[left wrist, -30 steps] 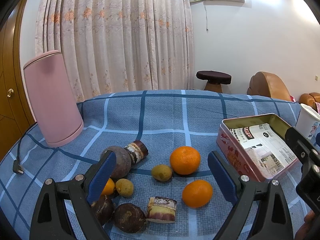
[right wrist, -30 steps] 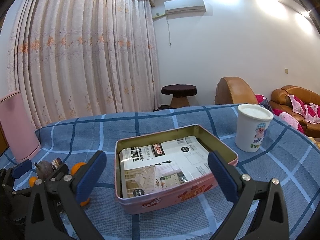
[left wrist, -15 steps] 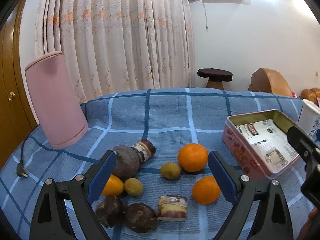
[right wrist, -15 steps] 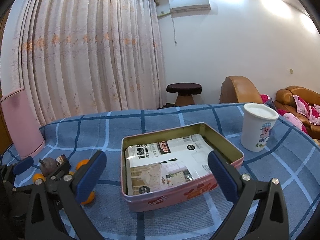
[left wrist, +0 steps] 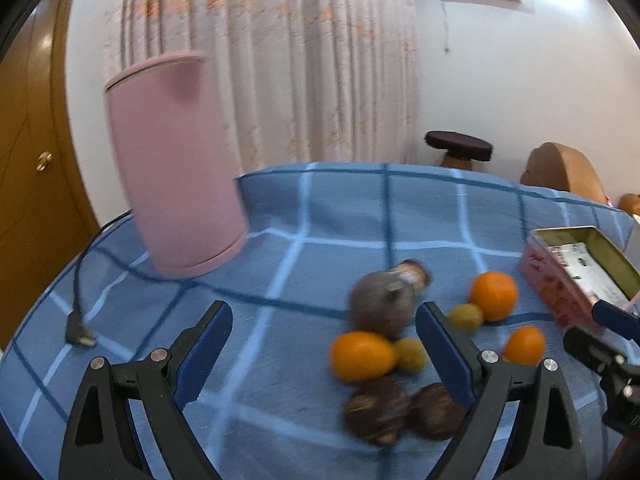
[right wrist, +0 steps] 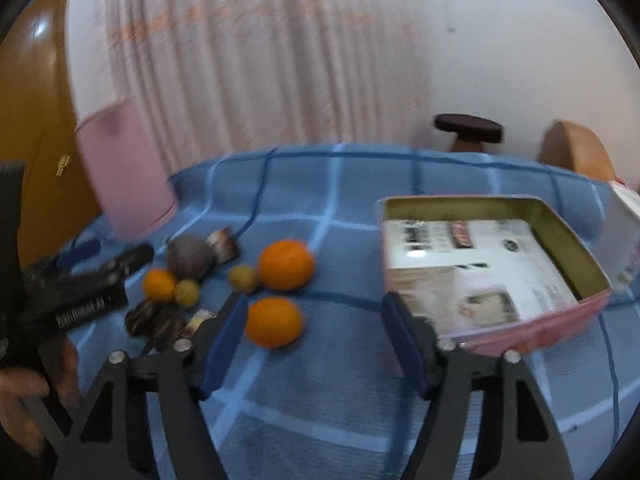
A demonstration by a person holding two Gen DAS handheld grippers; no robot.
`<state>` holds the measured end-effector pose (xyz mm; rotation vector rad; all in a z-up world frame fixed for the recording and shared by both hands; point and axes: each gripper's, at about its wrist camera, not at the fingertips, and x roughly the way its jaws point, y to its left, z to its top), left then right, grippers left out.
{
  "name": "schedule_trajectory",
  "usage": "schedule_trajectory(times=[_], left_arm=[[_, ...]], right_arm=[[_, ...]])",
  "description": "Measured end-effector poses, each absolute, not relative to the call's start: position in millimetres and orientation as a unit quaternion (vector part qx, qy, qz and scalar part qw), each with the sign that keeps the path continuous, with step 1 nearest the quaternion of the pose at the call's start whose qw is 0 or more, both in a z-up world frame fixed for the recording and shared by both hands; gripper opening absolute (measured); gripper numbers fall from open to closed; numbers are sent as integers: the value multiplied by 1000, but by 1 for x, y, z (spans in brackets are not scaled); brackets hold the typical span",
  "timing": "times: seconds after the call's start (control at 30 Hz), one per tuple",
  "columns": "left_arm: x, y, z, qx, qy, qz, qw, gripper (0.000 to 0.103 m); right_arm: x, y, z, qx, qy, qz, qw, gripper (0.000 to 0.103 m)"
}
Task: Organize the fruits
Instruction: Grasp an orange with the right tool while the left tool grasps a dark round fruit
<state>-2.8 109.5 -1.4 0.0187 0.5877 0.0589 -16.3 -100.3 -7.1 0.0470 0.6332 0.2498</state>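
Left claw point(left wrist: 324, 338) agape, pink canister point(left wrist: 176, 164) beyond

Print on tin point(right wrist: 560, 240) liner & left gripper point(right wrist: 80, 280): too blurred, unreadable.

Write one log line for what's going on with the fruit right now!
left tool: open, empty | right tool: open, empty, near orange | fruit: loose on cloth | tin: no fruit

1. Cloth point(left wrist: 344, 216) on counter: woven, matt, blue check.
2. Tin point(right wrist: 560, 240): metal, dull gold inside; printed paper point(right wrist: 472, 276) liner.
3. Oranges point(right wrist: 285, 265): smooth skin.
4. Door point(left wrist: 28, 160): glossy wood.
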Motion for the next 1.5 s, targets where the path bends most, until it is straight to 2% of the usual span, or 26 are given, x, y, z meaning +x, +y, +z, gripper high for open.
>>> schedule_trajectory(times=[0.13,0.23,0.53,0.7,0.83,0.9,0.97,1.0,1.07,1.13,1.5], left_arm=[[-8,131,-5,-6,300,47,953,94],[-15,138,-5,-3,301,48,953,94],[-36,127,-10,23,323,1,946,94],[-35,112,-14,-3,354,-42,934,94],[-24,96,-23,18,374,-32,927,93],[-17,93,-25,6,381,-38,924,86],[-12,95,-26,-4,384,-35,923,71],[-9,98,-27,-20,386,-39,921,68],[-7,103,-27,-45,391,-52,918,49],[-7,107,-28,-59,394,-60,915,43],[6,100,-37,-5,422,-9,907,44]], right_arm=[[-6,-76,-17,-15,345,137,929,52],[3,-67,-24,-24,370,136,919,46],[23,-74,-40,16,424,168,890,43],[8,-78,-30,25,393,180,901,43],[-6,-79,-17,19,355,183,917,44],[-7,-80,-14,20,346,186,919,44],[-7,-80,-13,22,345,186,920,44],[-6,-82,-12,25,345,185,920,44],[-5,-86,-11,32,346,184,920,44],[-5,-88,-10,39,345,182,920,44],[-9,-86,-8,29,338,180,923,44]])
